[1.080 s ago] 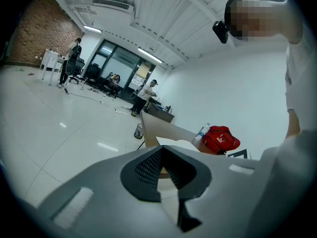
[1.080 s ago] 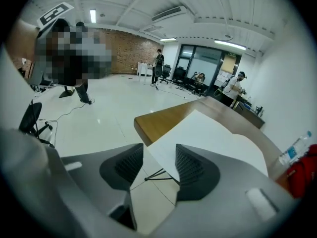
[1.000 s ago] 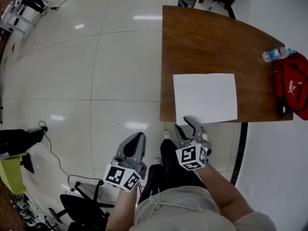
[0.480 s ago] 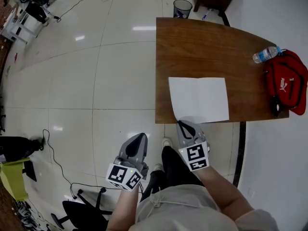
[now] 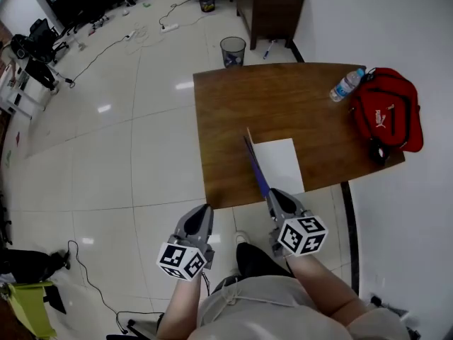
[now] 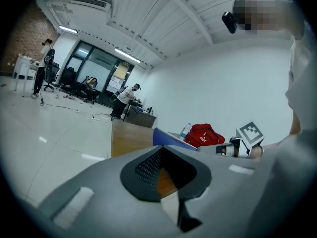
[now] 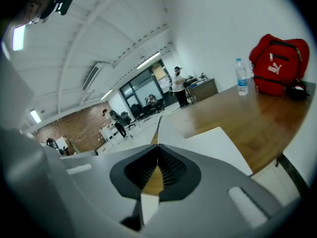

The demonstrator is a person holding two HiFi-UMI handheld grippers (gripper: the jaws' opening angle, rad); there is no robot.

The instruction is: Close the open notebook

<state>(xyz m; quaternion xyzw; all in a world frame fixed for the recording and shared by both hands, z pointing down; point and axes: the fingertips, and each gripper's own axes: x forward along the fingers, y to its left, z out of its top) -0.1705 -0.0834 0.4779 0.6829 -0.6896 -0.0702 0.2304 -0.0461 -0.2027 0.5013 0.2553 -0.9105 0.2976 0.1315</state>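
The notebook lies at the near edge of the wooden table (image 5: 233, 112). Its white right page (image 5: 281, 163) is flat, and its blue left cover (image 5: 255, 163) stands nearly upright on its spine. My right gripper (image 5: 274, 197) is shut on the near end of that cover. In the right gripper view the thin cover edge (image 7: 159, 125) rises from between the closed jaws, with the flat page (image 7: 208, 143) to its right. My left gripper (image 5: 201, 217) hangs off the table's near left corner, jaws together and holding nothing. The left gripper view shows the raised blue cover (image 6: 168, 138).
A red bag (image 5: 386, 108) and a water bottle (image 5: 345, 85) sit at the table's far right. A mesh bin (image 5: 232, 50) and a dark desk (image 5: 269, 6) stand on the floor beyond. The person's legs (image 5: 248, 261) are below the table edge.
My right gripper shut on the near edge of the notebook's left half and lifted it from flat to upright. Both grippers rose.
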